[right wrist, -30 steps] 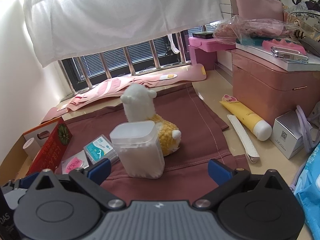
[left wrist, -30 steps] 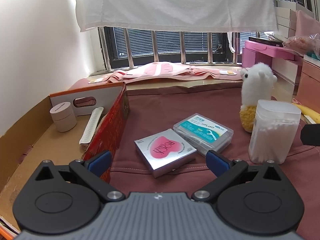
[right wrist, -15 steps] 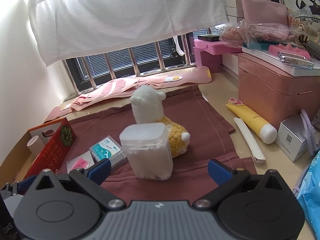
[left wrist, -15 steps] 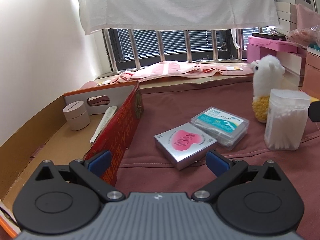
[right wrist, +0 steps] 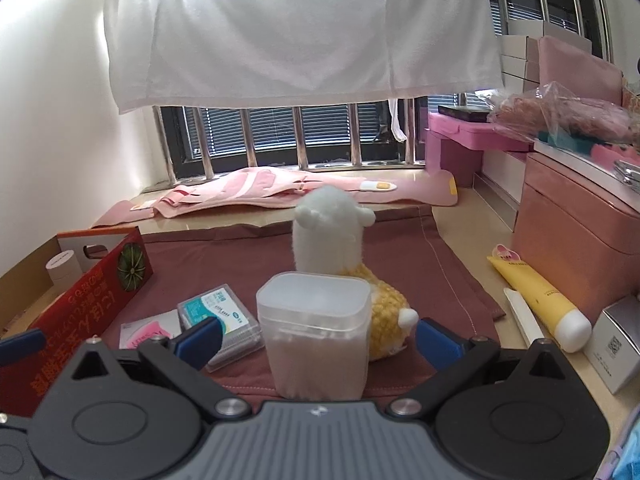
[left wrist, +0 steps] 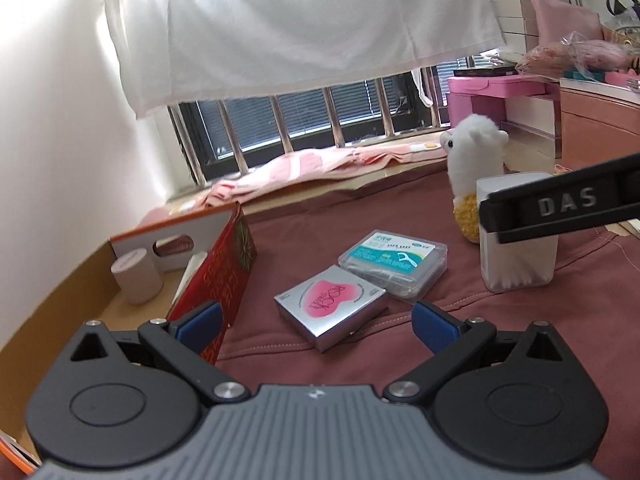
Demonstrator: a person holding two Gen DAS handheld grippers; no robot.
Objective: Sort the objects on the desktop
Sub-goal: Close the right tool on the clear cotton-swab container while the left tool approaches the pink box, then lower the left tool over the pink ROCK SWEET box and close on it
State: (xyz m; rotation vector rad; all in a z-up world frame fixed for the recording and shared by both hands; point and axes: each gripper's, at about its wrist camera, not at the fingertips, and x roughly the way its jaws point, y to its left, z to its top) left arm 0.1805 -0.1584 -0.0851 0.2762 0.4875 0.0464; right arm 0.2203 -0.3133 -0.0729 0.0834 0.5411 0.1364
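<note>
Cotton swab jar (right wrist: 314, 334) upright, dead ahead between right gripper (right wrist: 316, 340) fingers — right nearer; both grippers spread, empty; left gripper (left wrist: 316, 320) faces silver box (left wrist: 332, 306).

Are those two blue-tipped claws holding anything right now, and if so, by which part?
Nothing is held. Both the left gripper and right gripper have open jaws; the cotton swab jar stands between the right's, ungripped.

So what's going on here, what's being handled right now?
A person with two handheld grippers is sorting desk items on a maroon cloth. The right gripper is open, its fingers on either side of the clear cotton swab jar, not yet closed. The left gripper is open and empty, facing the silver box with a pink heart and the floss pick case. A cardboard box at left already holds a small round jar.
</note>
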